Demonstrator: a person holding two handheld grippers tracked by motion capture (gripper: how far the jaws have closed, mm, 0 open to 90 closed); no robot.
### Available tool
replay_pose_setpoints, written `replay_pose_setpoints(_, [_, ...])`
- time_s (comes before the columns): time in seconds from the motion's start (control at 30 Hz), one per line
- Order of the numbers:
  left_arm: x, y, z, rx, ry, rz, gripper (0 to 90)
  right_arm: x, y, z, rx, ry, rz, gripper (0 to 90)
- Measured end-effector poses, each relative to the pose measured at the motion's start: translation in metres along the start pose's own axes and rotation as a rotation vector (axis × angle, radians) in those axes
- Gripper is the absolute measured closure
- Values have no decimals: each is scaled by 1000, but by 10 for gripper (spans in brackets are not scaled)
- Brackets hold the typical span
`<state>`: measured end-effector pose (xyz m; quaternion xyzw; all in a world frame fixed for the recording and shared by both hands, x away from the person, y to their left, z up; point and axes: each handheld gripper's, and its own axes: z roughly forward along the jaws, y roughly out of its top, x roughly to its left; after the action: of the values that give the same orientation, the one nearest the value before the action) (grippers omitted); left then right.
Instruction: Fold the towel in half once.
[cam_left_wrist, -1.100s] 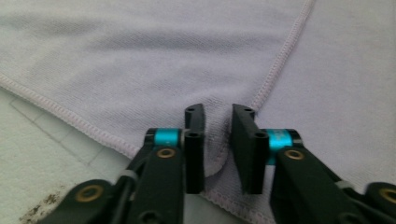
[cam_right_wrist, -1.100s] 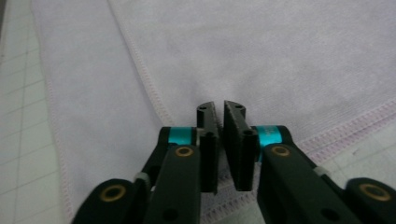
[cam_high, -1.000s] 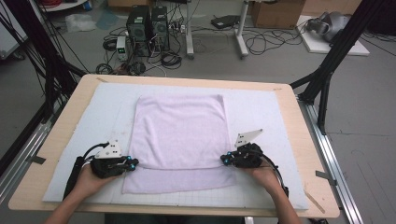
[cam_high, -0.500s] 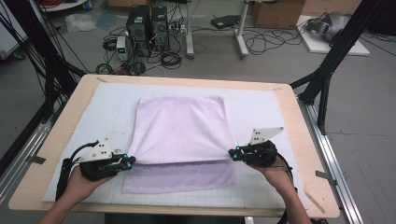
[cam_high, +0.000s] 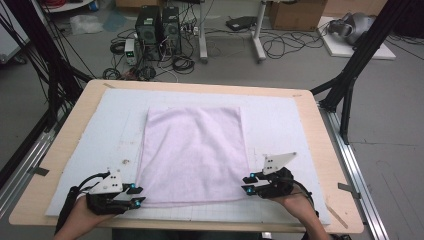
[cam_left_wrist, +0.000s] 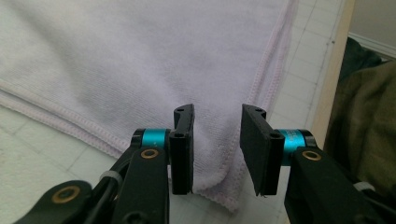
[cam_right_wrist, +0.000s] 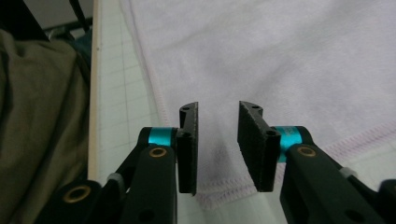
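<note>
Towel (cam_high: 195, 155): pale lilac terry, flat mid-mat, near hem by mat's (cam_high: 280, 120) front edge | Handling: light, limp, sags | Jaws: left gripper (cam_high: 136, 195), right gripper (cam_high: 248, 182) just opened, released, near corners between them unpinched | Grip: pinch your hemmed corners

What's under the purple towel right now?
The towel lies flat on the white gridded mat, which rests on the wooden table. The mat shows all round it; anything beneath the cloth is covered.
</note>
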<state>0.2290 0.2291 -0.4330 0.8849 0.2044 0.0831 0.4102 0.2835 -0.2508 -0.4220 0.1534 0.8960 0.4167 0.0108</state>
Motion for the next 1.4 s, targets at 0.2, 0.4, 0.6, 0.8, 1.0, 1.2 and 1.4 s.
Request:
replay_pose_setpoints(0.2, [-2, -6, 6, 18, 6, 29, 840, -7, -10, 15, 54, 28, 22, 692])
replay_pose_setpoints(0.4, [-8, -5, -4, -1, -16, 43, 868, -5, -13, 14, 49, 74, 28, 869])
replay_pose_setpoints(0.6, [-6, -6, -3, -3, -7, 15, 623, -9, -9, 6, -8, 35, 26, 727])
replay_pose_setpoints(0.8, [-6, -10, 3, 14, -4, 25, 585, 1, -12, 7, 13, 67, -38, 582])
replay_pose_setpoints(1.0, [-8, -10, 3, 19, 43, 62, 734, 2, -17, 13, 51, 30, -64, 585])
replay_pose_setpoints(1.2, [-5, -9, 2, 27, 42, 54, 851, 4, -17, 13, 54, 43, -56, 868])
replay_pose_setpoints(1.4, [-1, -9, -6, 11, 43, 40, 857, 5, -16, 12, 35, 83, -35, 883])
